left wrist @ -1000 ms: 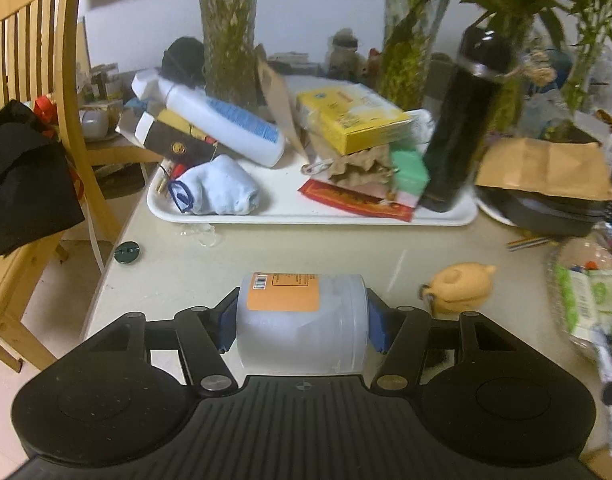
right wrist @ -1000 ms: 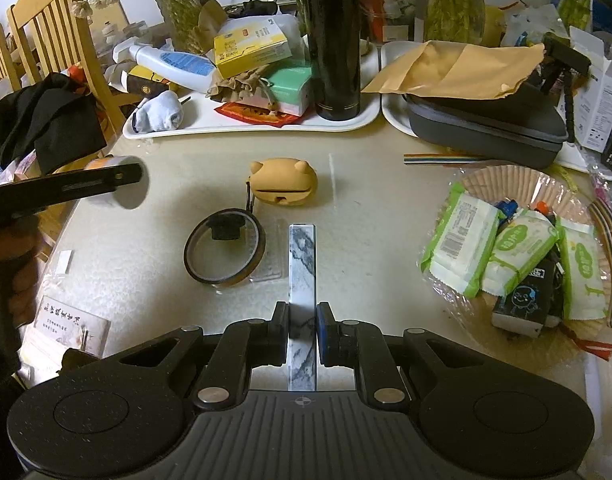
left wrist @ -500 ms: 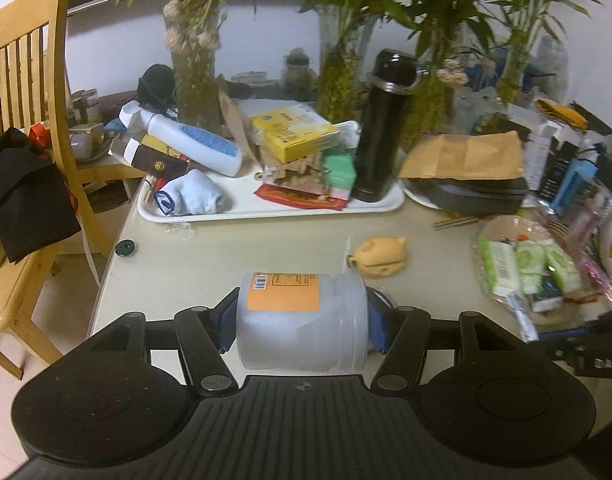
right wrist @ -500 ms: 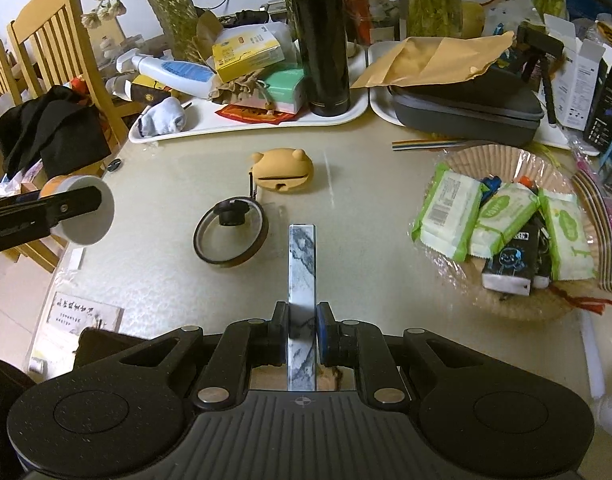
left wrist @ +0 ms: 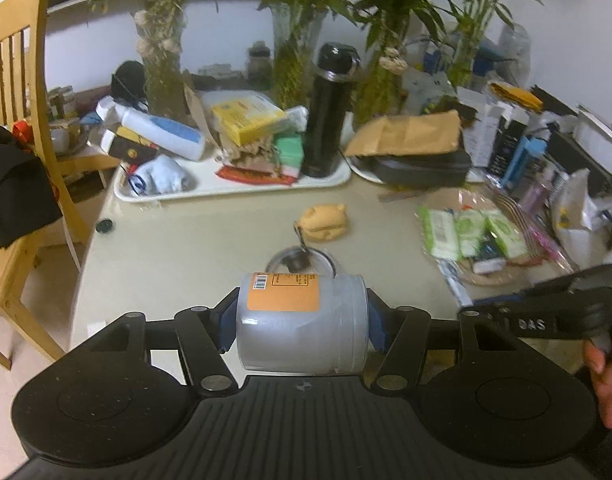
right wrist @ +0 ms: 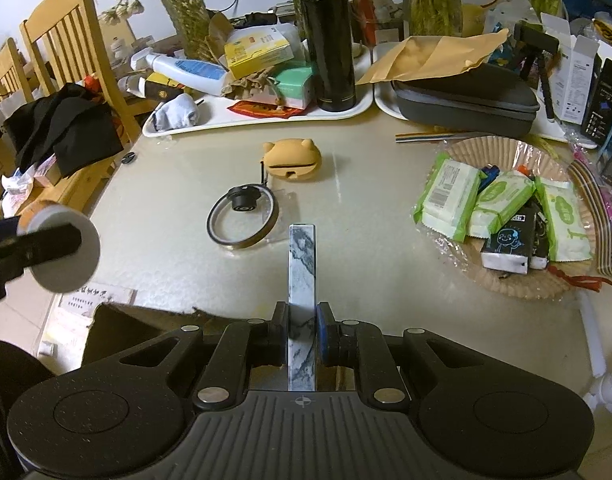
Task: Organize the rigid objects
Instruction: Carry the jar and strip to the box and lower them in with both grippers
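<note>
My left gripper [left wrist: 299, 326] is shut on a white plastic jar [left wrist: 301, 322] with an orange label, held sideways above the table's near edge. The jar's round end shows at the left of the right wrist view [right wrist: 63, 248]. My right gripper [right wrist: 301, 336] is shut on a flat marble-patterned bar [right wrist: 301, 264], which points forward over the table. A cardboard box [right wrist: 145, 320] with an open top shows just below and left of the right gripper. On the table lie a round tape ring [right wrist: 241, 220] and a yellow frog-shaped case [right wrist: 291, 156].
A white tray [right wrist: 265, 118] at the back holds a black flask [right wrist: 330, 36], boxes and a bottle. A grey case [right wrist: 466, 100] sits back right. A paper plate [right wrist: 506, 216] with wipe packs is at right. A wooden chair [right wrist: 65, 60] stands left.
Both grippers have pulled back and up from the table with their loads. The cardboard box has come into the right wrist view. The right gripper now shows in the left wrist view.
</note>
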The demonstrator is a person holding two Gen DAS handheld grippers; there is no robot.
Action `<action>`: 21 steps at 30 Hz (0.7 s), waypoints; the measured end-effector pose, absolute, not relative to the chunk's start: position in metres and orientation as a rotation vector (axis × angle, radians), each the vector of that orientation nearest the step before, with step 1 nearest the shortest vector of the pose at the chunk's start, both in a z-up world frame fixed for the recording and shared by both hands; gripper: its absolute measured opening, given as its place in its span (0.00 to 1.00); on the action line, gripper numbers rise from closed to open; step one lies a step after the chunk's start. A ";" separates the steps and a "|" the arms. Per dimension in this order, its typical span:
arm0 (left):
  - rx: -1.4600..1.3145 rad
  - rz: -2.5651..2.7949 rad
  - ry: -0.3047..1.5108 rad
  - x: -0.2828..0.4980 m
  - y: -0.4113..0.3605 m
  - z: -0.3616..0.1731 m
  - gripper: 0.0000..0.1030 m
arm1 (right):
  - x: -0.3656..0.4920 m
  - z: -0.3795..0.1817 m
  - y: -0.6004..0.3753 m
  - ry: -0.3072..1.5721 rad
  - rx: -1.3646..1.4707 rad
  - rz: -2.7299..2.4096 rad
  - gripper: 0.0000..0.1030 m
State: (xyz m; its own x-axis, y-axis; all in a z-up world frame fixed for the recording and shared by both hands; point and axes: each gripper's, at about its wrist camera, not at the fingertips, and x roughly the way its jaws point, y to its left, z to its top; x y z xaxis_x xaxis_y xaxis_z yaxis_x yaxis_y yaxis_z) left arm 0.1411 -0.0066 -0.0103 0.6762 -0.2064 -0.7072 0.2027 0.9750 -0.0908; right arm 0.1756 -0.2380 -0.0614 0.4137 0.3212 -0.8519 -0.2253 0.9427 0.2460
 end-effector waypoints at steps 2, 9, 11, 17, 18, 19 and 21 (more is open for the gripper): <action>0.002 -0.239 0.815 0.136 -0.010 -0.012 0.57 | 0.172 -0.061 -0.236 1.093 0.091 0.351 0.16; 0.002 -0.262 0.893 0.122 -0.016 -0.023 0.57 | 0.161 -0.060 -0.234 1.098 0.093 0.384 0.16; 0.009 -0.273 0.914 0.122 -0.018 -0.027 0.57 | 0.158 -0.059 -0.233 1.099 0.094 0.394 0.16; -0.008 -0.356 0.905 0.120 -0.023 -0.034 0.58 | 0.155 -0.061 -0.234 1.110 0.112 0.401 0.16; -0.009 -0.372 0.878 0.117 -0.024 -0.032 0.59 | 0.156 -0.061 -0.235 1.113 0.119 0.401 0.16; -0.003 -0.379 0.846 0.114 -0.024 -0.029 0.62 | 0.156 -0.061 -0.236 1.115 0.124 0.400 0.16; 0.005 -0.374 0.812 0.110 -0.025 -0.024 0.68 | 0.156 -0.062 -0.236 1.117 0.131 0.402 0.16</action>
